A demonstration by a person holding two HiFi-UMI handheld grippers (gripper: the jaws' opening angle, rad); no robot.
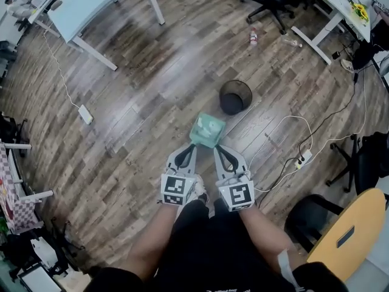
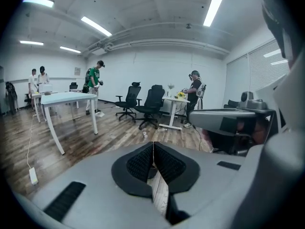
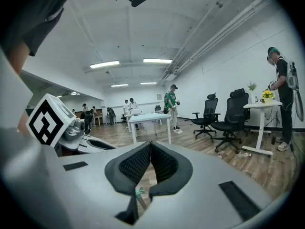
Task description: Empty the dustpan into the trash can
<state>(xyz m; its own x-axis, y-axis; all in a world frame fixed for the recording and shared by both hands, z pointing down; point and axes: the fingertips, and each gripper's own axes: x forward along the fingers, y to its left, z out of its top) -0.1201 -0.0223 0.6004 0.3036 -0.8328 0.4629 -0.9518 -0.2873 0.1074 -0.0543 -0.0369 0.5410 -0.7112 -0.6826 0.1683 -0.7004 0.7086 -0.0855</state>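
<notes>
A pale green dustpan (image 1: 207,131) is just ahead of both grippers, over the wooden floor. Beyond it, a little to the right, a black mesh trash can (image 1: 235,97) stands upright. My left gripper (image 1: 193,146) (image 2: 153,146) is shut, its pads meeting with nothing between them. My right gripper (image 1: 217,148) (image 3: 150,146) is also shut at the tips. A green bit, probably of the dustpan (image 3: 138,192), shows low in the gap beneath its pads. Whether either tip touches the dustpan I cannot tell.
A white power strip with cables (image 1: 302,159) lies on the floor to the right, a second one (image 1: 85,114) to the left. A bottle (image 1: 253,36) lies beyond the can. A white table (image 1: 91,2), office chairs (image 2: 151,105) and people stand farther off.
</notes>
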